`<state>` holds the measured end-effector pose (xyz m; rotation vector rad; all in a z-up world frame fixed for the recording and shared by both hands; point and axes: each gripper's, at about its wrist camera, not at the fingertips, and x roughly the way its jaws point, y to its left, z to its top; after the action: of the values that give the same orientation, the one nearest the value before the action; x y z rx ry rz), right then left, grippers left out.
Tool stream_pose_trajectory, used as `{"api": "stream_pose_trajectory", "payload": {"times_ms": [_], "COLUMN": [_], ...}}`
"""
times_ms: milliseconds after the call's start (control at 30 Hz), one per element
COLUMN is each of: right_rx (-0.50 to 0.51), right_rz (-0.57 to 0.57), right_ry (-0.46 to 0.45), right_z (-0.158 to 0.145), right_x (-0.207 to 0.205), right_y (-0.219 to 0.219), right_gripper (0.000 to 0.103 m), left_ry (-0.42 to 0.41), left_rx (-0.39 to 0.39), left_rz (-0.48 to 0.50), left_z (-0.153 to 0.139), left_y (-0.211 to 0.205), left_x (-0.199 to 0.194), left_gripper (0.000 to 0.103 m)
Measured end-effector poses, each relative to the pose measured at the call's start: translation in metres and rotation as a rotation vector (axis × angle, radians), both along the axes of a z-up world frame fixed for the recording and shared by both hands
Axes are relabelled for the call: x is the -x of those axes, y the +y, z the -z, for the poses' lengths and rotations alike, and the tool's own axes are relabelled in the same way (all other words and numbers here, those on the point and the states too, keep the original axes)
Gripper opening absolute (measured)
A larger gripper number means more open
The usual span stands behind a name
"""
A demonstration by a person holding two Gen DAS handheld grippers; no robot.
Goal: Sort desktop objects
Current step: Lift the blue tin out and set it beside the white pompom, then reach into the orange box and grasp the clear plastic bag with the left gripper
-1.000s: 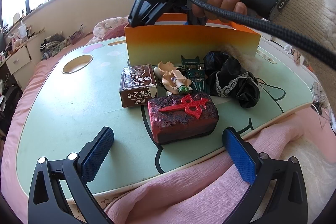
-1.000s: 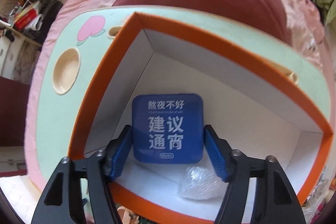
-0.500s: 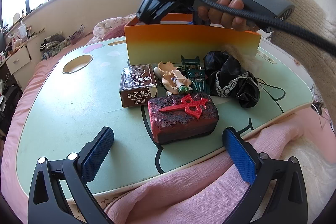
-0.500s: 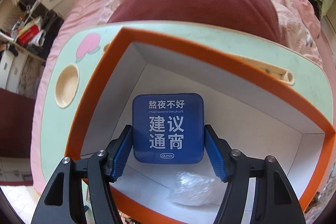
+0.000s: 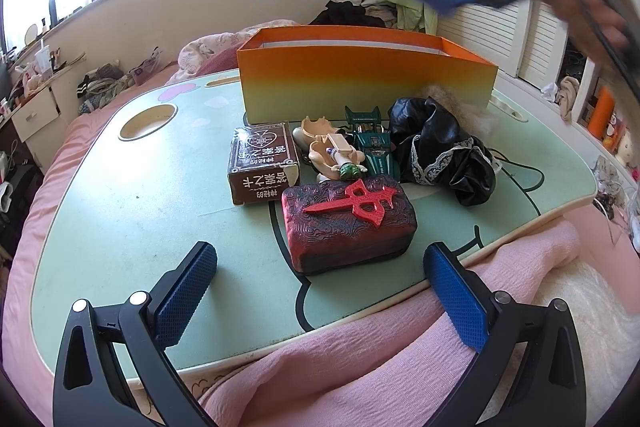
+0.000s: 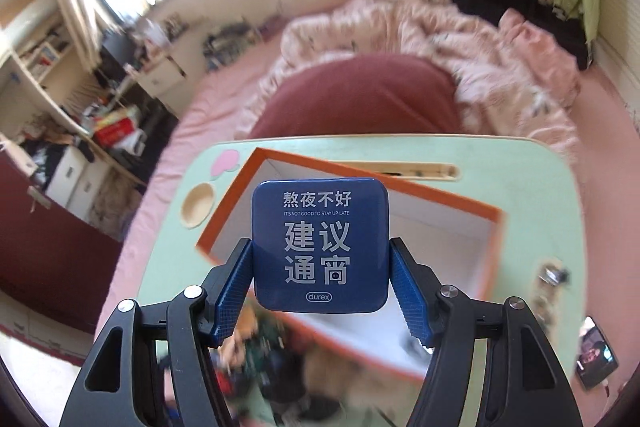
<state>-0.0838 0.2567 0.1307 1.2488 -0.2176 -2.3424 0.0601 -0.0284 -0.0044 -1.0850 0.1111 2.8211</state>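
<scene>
- You hold a blue square tin [image 6: 320, 245], white lettering facing you, above the orange box [image 6: 452, 211].
- A red carved block [image 5: 348, 223] lies flat near the brown box [image 5: 262, 163].

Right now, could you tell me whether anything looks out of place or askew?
The blue tin is clamped in the right gripper above the orange box rather than resting inside. The brown card box has a torn corner. Otherwise only a loose pile.

Left gripper [image 5: 320, 281]: black frame w/ triangular cutouts, blue textured pads [image 5: 186, 293], silver screws. Right gripper [image 6: 320, 277]: same build, ridged blue pads.
</scene>
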Motion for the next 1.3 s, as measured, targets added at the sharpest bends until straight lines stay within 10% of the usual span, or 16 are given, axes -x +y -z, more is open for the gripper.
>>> {"api": "stream_pose_trajectory", "payload": {"times_ms": [367, 633, 833, 1300], "right_rx": [-0.128, -0.077, -0.151, -0.240], "right_rz": [0.034, 0.077, 0.031, 0.067], "right_ry": [-0.141, 0.032, 0.215, 0.291], "right_z": [0.105, 0.090, 0.087, 0.142], "right_x": [-0.052, -0.035, -0.110, -0.136], "right_y": [0.039, -0.006, -0.013, -0.034], "right_gripper": [0.066, 0.069, 0.086, 0.102], "left_ry": [-0.002, -0.002, -0.002, 0.016], "left_rx": [0.004, 0.004, 0.004, 0.019], "left_rz": [0.000, 0.000, 0.000, -0.029], "left_z": [0.000, 0.000, 0.000, -0.007], "left_y": [0.000, 0.002, 0.002, 0.004], "left_x": [0.000, 0.000, 0.000, -0.008], "left_gripper": [0.103, 0.103, 0.103, 0.103]}}
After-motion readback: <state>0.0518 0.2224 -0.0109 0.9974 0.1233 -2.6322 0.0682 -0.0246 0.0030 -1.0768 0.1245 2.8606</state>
